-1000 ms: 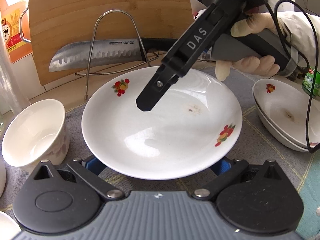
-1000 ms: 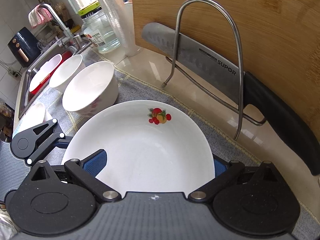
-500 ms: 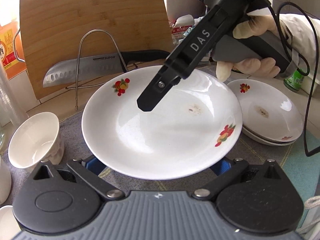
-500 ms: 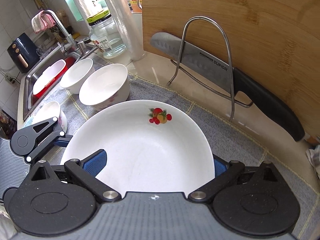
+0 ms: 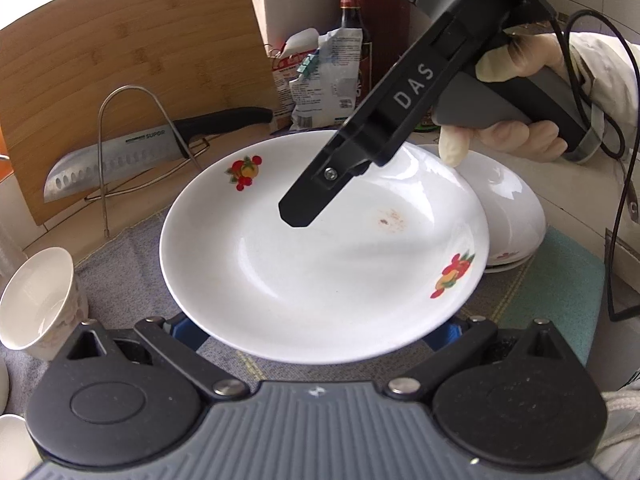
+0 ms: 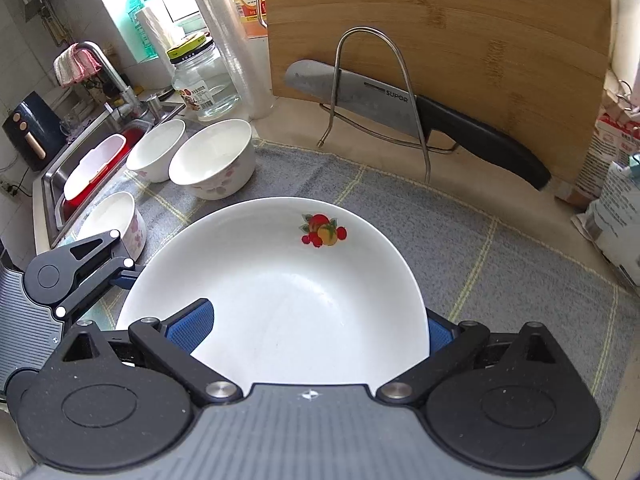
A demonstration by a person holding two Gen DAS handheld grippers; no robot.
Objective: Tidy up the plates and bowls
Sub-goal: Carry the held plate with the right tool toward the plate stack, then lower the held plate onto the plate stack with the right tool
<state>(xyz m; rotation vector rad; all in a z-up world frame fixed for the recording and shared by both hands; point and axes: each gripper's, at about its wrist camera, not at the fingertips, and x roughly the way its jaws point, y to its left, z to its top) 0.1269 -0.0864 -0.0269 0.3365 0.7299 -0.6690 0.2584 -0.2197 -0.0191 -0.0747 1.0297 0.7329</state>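
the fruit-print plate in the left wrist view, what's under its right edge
A stack of similar white plates sits on the grey mat, partly tucked under the held plate. Its left part is covered, so the count is unclear.

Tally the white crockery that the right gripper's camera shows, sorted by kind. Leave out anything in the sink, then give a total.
bowls: 3
fruit-printed plate: 1
Total: 4
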